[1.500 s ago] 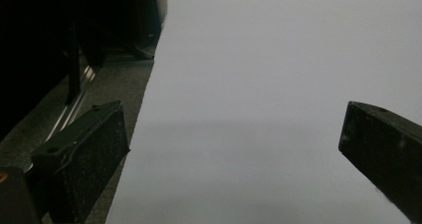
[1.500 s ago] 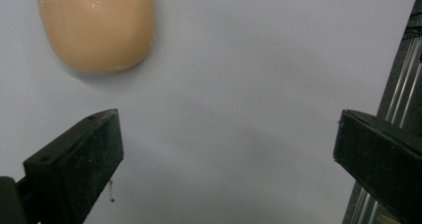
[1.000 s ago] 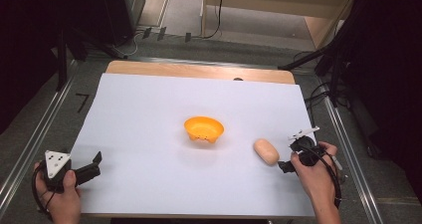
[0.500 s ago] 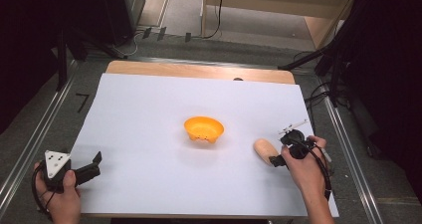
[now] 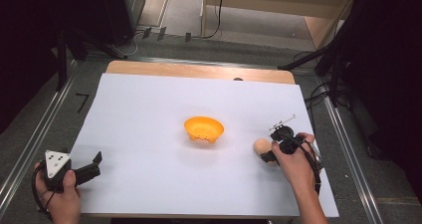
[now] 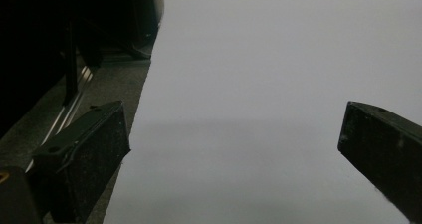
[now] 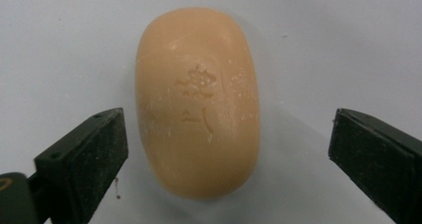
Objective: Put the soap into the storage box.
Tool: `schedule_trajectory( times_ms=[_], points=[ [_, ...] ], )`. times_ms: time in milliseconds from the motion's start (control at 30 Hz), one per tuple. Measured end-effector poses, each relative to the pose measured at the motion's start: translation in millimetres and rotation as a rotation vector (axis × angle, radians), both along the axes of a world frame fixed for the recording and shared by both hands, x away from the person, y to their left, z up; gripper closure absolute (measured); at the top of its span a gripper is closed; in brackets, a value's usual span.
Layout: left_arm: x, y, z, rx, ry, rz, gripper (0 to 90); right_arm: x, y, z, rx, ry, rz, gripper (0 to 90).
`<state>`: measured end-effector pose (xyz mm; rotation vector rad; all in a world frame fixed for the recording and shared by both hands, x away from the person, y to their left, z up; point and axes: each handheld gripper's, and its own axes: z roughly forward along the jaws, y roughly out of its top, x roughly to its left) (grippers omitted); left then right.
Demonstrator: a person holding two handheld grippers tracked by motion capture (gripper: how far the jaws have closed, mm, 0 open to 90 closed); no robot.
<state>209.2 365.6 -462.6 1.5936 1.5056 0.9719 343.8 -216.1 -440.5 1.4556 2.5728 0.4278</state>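
White worktop (image 5: 149, 114), dim room: right claw (image 5: 267, 155) now over the soap bar (image 5: 261, 147), right of the orange bowl (image 5: 203, 129).
High view: that claw has slid in from the right; left claw (image 5: 94, 164) idle, released. Right claw view: jaws just closing, not touching, straddling the soap (image 7: 199, 102); its long axis runs away from the camera. Grasp looks imminent.

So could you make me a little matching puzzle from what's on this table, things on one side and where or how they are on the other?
Things:
1. orange bowl
2. bar of soap
3. left gripper
4. right gripper

Descriptions:
A. jaws open over bare white sheet, near the table's left front corner
B. near the middle of the white sheet
C. jaws either side of a tan oval thing, not yet pressing it
D. lies flat, a stamped mark on top

Pairs: 1-B, 2-D, 3-A, 4-C
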Motion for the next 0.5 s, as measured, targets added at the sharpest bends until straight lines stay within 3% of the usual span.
schedule_trajectory(
  times_ms=[500],
  points=[
    [0.4,0.0,-0.1,0.0,0.002,-0.003,0.2,8.5,9.9,-7.2,0.027,0.055,0.009,23.8]
  ],
)
